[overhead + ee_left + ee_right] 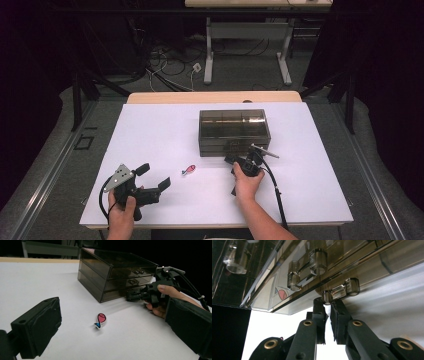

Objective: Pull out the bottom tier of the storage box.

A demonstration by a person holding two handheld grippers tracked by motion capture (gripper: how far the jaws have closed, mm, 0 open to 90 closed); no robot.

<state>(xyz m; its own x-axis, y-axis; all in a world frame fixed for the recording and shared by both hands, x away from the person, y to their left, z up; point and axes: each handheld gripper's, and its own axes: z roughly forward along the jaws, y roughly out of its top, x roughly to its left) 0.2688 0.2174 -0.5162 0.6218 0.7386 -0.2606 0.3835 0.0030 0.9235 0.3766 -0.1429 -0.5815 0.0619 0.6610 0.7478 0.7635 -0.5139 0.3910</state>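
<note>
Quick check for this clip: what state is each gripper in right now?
Left gripper: open, holding nothing, fingers spread above the table.
Right gripper: fingers closed on the bottom drawer handle of the drawer box.

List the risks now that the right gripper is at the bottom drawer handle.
The right gripper jaws pinch only one end of the bottom drawer handle, so they may slip off. The drawer box stands loose on the table; a pull might drag it toward the fish eraser.
</note>
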